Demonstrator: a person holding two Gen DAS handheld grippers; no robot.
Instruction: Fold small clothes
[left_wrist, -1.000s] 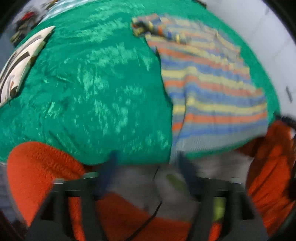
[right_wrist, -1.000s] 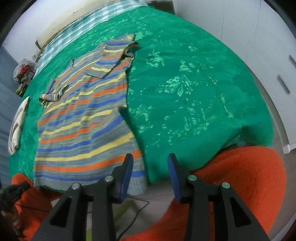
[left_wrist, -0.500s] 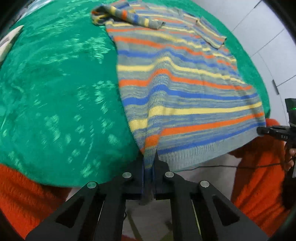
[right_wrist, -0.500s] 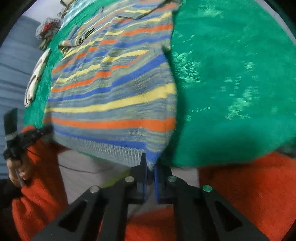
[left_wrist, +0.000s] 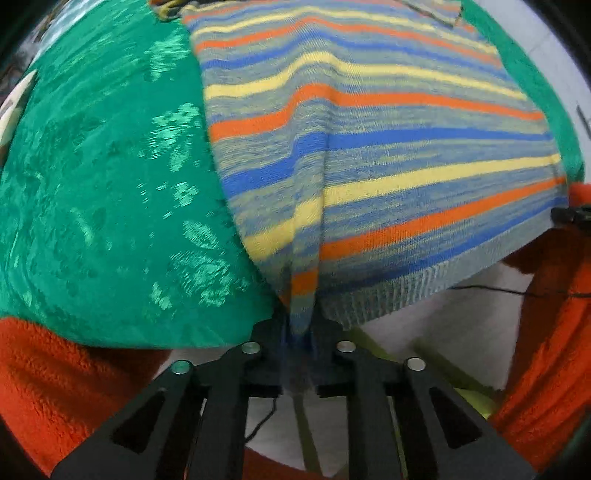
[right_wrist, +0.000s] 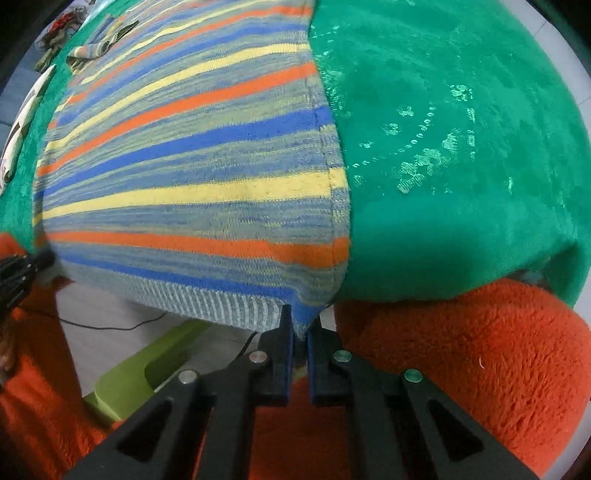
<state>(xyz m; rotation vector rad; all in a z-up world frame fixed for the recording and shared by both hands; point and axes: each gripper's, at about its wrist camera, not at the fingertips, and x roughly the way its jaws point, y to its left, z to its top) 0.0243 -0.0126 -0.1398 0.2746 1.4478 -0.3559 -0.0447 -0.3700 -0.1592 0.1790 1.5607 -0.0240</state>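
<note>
A striped knit shirt (left_wrist: 369, 147), with blue, yellow, orange and grey bands, lies on the green bedspread (left_wrist: 92, 184) and overhangs its near edge. My left gripper (left_wrist: 298, 328) is shut on the hem's left corner, which bunches into a vertical crease. In the right wrist view the shirt (right_wrist: 192, 166) fills the left half, and my right gripper (right_wrist: 300, 325) is shut on the hem's right corner. The hem stretches between the two grippers. The right gripper's tip (left_wrist: 570, 214) shows at the far right of the left wrist view, and the left gripper's tip (right_wrist: 22, 264) at the far left of the right wrist view.
An orange fleece blanket (right_wrist: 461, 362) hangs below the bedspread (right_wrist: 461, 147) edge. A lime green stool (right_wrist: 140, 373) and a black cable (right_wrist: 96, 326) lie on the grey floor beneath. A patterned pillow (right_wrist: 14, 136) lies at the far left of the bed.
Both grippers went from open near the bed edge to shut on the shirt's hem corners. They have since moved closer in, the hem lifting and tightening between them.
</note>
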